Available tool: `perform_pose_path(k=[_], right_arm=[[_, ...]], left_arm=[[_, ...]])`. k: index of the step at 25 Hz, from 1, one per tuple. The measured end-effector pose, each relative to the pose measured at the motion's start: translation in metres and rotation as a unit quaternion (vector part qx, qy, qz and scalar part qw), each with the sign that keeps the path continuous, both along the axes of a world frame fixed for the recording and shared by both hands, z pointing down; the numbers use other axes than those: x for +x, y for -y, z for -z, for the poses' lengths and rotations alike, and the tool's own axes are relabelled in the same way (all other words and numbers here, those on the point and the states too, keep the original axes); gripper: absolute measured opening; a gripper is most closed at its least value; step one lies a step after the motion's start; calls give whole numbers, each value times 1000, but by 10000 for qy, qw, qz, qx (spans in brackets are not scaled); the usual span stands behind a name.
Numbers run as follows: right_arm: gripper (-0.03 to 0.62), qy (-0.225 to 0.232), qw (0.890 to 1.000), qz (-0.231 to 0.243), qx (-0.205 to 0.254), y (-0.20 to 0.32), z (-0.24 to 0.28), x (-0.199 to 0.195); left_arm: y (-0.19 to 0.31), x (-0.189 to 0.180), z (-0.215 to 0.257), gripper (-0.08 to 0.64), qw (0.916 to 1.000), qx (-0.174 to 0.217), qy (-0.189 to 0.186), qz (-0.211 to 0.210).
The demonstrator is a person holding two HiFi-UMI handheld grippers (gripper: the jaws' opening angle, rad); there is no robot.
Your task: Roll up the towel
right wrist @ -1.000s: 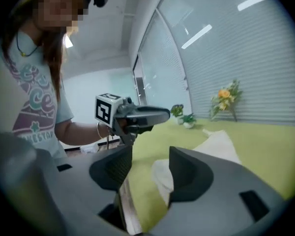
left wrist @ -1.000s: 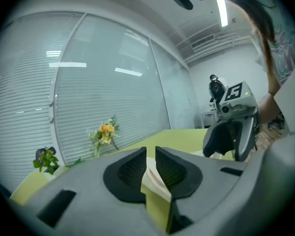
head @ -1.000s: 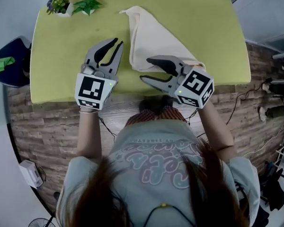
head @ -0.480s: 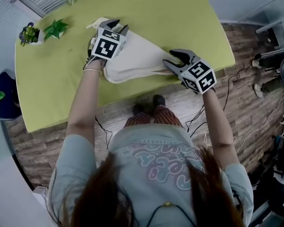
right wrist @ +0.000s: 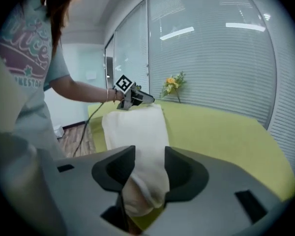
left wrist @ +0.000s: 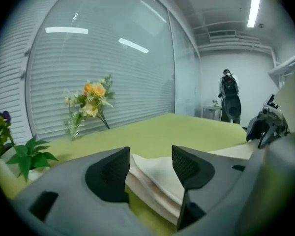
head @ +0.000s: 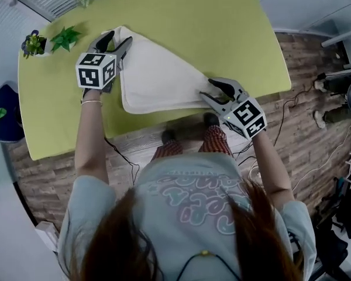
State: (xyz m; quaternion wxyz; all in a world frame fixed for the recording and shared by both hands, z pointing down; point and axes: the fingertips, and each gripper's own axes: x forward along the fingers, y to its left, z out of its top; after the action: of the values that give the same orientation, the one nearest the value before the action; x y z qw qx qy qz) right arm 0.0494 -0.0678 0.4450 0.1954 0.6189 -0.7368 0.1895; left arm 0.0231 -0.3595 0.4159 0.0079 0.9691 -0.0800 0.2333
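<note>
- Our left gripper (head: 116, 40) has just been opening, its jaws wide apart astride a corner of the towel (head: 158, 78)
- Our right gripper (head: 207, 89) pinches the opposite end

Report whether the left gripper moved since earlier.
Yes: the left gripper went from the table's near edge toward the potted plant; jaws just opening, towel between them.

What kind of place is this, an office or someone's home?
Most likely an office or lab room: a glass partition with blinds, a ceiling strip light, and cables trailing over the wood-look floor beside the green table.
</note>
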Motion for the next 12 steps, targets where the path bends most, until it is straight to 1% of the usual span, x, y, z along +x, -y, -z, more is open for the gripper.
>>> perform_pose_path(k=[2, 3, 4, 5, 6, 8, 10, 12], right_arm=[[187, 272, 9987, 281, 319, -5, 21, 11], [190, 331, 9968, 541, 484, -8, 32, 16], [190, 317, 9931, 926, 642, -10, 42, 19], [190, 213, 9863, 1439, 777, -12, 50, 22], [190, 16, 9753, 2032, 868, -15, 54, 23], [210, -404, 9450, 3140, 823, -23, 49, 23], [245, -499, 9151, 3960, 571, -35, 36, 23], [262, -550, 8842, 4618, 446, -47, 24, 21]], left_arm=[[-7, -12, 33, 244, 9986, -24, -495, 182], [-15, -21, 50, 244, 9969, -8, -743, 263], [-29, -31, 66, 242, 9947, 46, -975, 316], [-47, -40, 81, 243, 9926, 142, -1156, 330], [-70, -48, 90, 243, 9912, 273, -1255, 309], [-122, -55, 91, 244, 9906, 546, -1228, 260], [-173, -52, 74, 244, 9918, 688, -1029, 318], [-218, -42, 50, 244, 9944, 651, -732, 406]])
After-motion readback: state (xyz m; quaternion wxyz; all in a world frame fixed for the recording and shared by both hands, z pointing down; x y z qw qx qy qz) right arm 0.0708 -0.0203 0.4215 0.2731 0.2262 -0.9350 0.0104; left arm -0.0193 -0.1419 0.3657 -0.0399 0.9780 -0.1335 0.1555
